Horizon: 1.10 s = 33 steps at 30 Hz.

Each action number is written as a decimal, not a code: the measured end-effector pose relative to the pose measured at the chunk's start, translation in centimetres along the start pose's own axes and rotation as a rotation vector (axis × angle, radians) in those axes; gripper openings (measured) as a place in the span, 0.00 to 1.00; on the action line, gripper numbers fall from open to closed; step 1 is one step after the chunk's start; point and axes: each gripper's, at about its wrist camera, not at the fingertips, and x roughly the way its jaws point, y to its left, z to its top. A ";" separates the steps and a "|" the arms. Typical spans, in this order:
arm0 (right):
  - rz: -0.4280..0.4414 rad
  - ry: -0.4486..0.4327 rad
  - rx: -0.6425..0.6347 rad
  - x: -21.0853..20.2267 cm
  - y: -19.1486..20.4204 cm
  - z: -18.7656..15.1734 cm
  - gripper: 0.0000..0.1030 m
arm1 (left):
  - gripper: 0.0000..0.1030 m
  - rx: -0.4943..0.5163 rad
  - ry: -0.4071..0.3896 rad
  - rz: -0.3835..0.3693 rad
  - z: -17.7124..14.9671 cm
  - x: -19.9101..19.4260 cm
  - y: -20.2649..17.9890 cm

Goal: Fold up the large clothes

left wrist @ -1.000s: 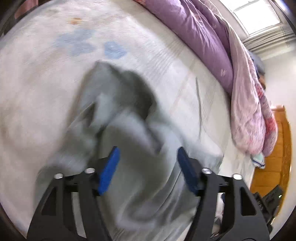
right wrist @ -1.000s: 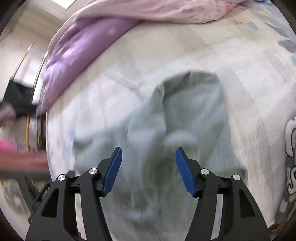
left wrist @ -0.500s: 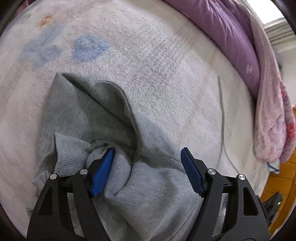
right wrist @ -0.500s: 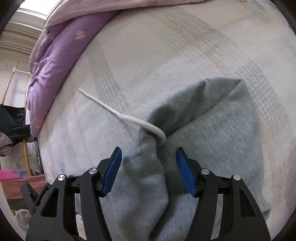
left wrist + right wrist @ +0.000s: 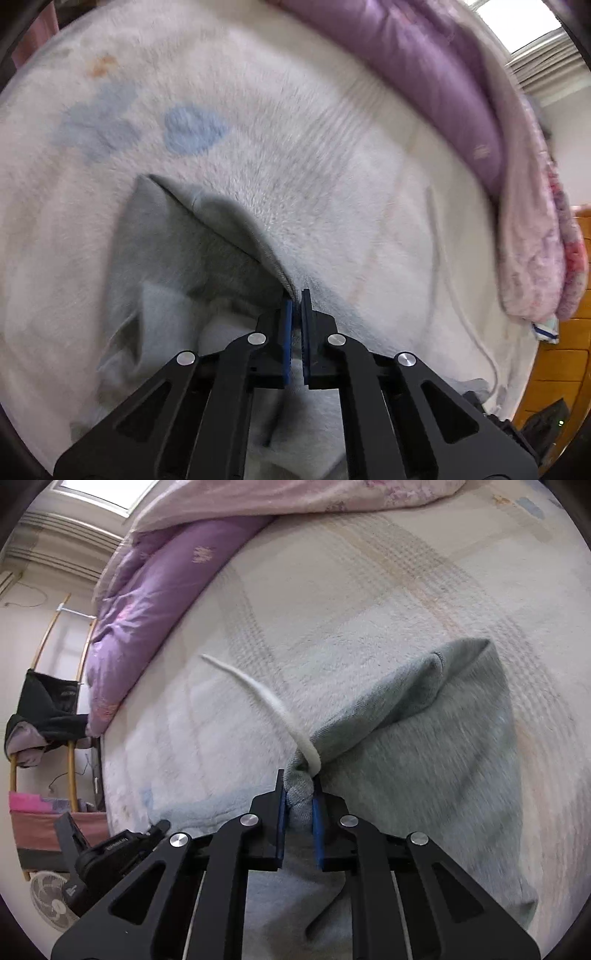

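A grey hooded sweatshirt [image 5: 173, 258] lies crumpled on a pale fleece blanket [image 5: 295, 147] on a bed. My left gripper [image 5: 296, 295] is shut on a seamed edge of the sweatshirt. In the right wrist view my right gripper [image 5: 299, 775] is shut on a bunched edge of the sweatshirt [image 5: 424, 746], where a white drawstring [image 5: 266, 701] comes out and trails across the blanket [image 5: 332, 602]. The cloth below both grippers is hidden by their black frames.
A purple quilt [image 5: 424, 74] and a pink floral quilt [image 5: 535, 240] are piled along the far side of the bed. A wooden cabinet [image 5: 565, 350] stands at the right. In the right wrist view a clothes rack [image 5: 44, 709] and a fan [image 5: 51, 897] stand past the bed's edge.
Both grippers were open over the sweatshirt; now each has closed on an edge of it. The views came down closer to the cloth.
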 end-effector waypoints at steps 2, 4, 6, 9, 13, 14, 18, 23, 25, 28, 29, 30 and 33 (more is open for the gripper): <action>0.011 -0.007 -0.027 -2.0 0.4 -1.2 0.10 | 0.04 -0.013 -0.023 -0.037 -1.4 -3.1 0.7; 0.022 -0.007 -0.052 -4.0 0.5 -2.4 0.10 | 0.04 -0.021 -0.037 -0.065 -2.9 -5.5 1.1; 0.041 0.011 -0.064 -6.0 0.3 -4.0 0.10 | 0.04 -0.006 -0.043 -0.064 -5.2 -8.0 1.6; 0.042 0.044 -0.088 -8.7 -0.4 -7.0 0.10 | 0.04 0.018 -0.029 -0.054 -9.6 -10.9 3.2; 0.008 0.134 -0.091 -10.5 -2.6 -11.7 0.10 | 0.04 -0.071 0.016 -0.038 -16.0 -13.3 7.2; -0.007 0.160 -0.089 -10.5 -3.2 -12.8 0.10 | 0.04 -0.089 0.024 -0.030 -17.3 -13.5 8.1; -0.083 0.255 -0.077 -9.9 -6.1 -17.6 0.10 | 0.04 -0.157 0.082 0.017 -22.2 -12.7 11.5; -0.170 0.272 0.000 -8.3 -10.1 -22.5 0.10 | 0.04 -0.130 0.187 0.063 -26.6 -9.8 14.0; -0.193 0.251 0.005 -8.2 -10.5 -23.7 0.10 | 0.04 -0.137 0.213 0.044 -27.6 -9.4 15.0; -0.190 0.219 0.068 -8.9 -11.1 -25.1 0.10 | 0.03 -0.102 0.236 0.031 -28.3 -9.3 16.0; -0.199 0.204 0.067 -9.3 -11.0 -25.6 0.10 | 0.04 -0.076 0.242 0.022 -28.4 -9.6 16.2; -0.205 0.193 0.075 -9.7 -10.8 -26.3 0.10 | 0.04 -0.059 0.243 0.018 -28.4 -9.7 16.2; -0.226 0.178 0.078 -9.7 -10.2 -28.1 0.10 | 0.04 0.001 0.239 0.000 -27.9 -10.9 16.7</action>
